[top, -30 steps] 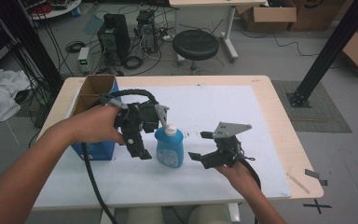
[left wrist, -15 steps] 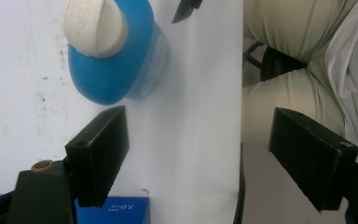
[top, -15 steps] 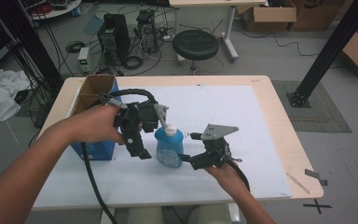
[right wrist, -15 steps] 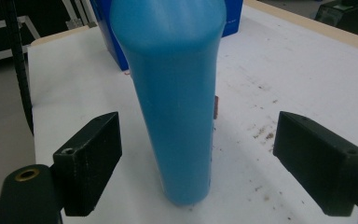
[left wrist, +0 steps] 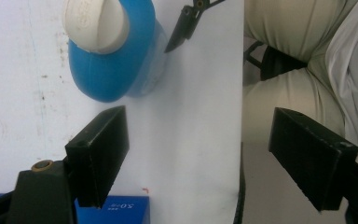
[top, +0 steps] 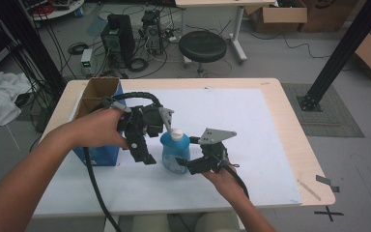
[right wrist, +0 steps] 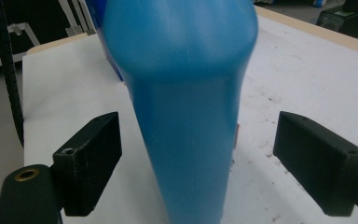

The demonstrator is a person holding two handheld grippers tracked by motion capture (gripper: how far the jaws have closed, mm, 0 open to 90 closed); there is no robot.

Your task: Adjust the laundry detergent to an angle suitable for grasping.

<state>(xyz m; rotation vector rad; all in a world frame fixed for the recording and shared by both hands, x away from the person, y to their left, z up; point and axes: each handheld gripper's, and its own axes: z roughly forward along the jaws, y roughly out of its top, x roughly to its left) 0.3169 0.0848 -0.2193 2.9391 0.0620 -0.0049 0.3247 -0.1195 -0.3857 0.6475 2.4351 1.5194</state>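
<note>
A blue bottle [top: 175,153] with a white cap [top: 177,134] stands upright on the white mat. My left gripper [top: 147,150] hangs just left of it, jaws pointing down and open. In the left gripper view the bottle [left wrist: 114,60] lies beyond the left jaw, and nothing sits between the jaws of the left gripper [left wrist: 198,126]. My right gripper [top: 189,163] reaches in from the bottle's right, low against the body. In the right gripper view the bottle [right wrist: 186,93] stands between the wide-open jaws of the right gripper [right wrist: 198,128], with a gap on both sides.
An open blue cardboard box [top: 96,94] stands at the table's left, behind my left hand. The white mat [top: 256,121] covers most of the wooden table [top: 294,130]. A stool [top: 203,46] and computer cases [top: 118,31] stand on the floor beyond.
My right gripper has moved left across the mat until its open jaws straddle the bottle's lower body. The left gripper and the bottle have stayed in place.
</note>
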